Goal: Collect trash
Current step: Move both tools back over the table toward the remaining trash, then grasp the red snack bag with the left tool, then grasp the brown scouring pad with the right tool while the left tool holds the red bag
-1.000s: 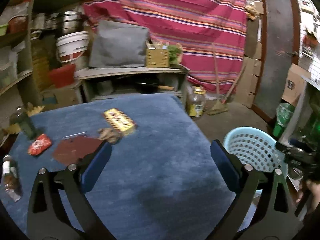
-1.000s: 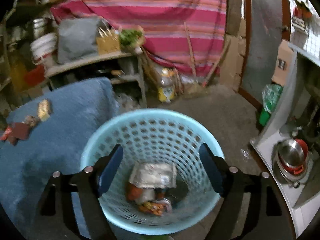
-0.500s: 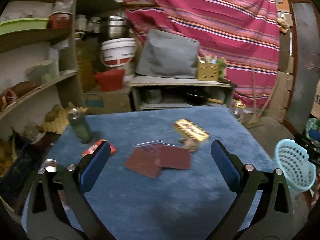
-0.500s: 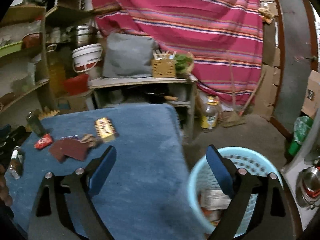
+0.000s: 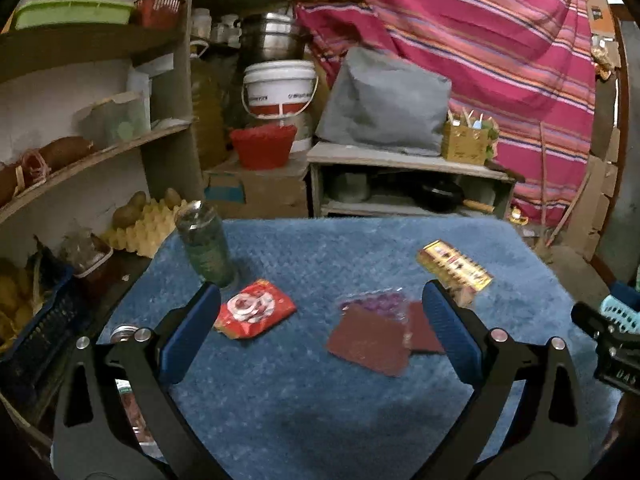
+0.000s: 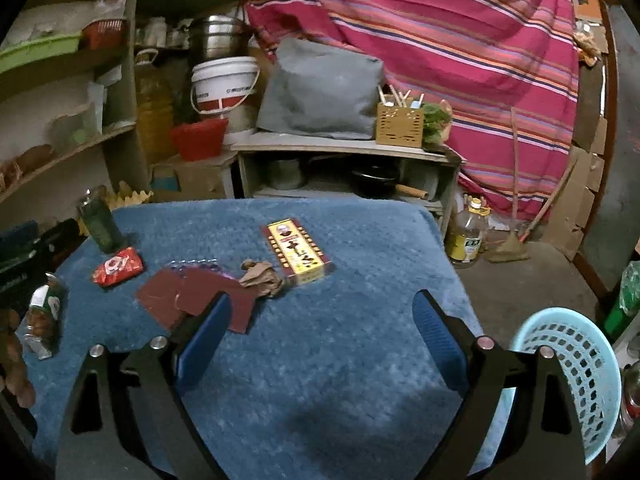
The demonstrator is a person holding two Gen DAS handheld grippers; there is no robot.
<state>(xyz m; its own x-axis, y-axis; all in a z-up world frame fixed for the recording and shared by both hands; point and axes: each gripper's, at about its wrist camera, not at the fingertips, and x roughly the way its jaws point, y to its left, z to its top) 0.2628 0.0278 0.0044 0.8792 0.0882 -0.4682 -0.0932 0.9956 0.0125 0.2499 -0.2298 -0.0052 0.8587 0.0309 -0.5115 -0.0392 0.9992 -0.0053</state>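
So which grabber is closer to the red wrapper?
Left. The left gripper has the red wrapper right by its left finger; the right gripper sits well to the wrapper's right, beyond the maroon sheets.

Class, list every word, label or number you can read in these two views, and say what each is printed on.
None can be read.
Red wrapper: white logo, blurred.
Yellow box: dark characters, unclear.
White bucket: band of print, too small.
Oil bottle: label too small.

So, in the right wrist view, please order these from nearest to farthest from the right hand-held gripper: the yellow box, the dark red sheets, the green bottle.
From the right hand-held gripper:
1. Dark red sheets, at its left finger.
2. Yellow box, ahead, mid-table.
3. Green bottle, far left corner.
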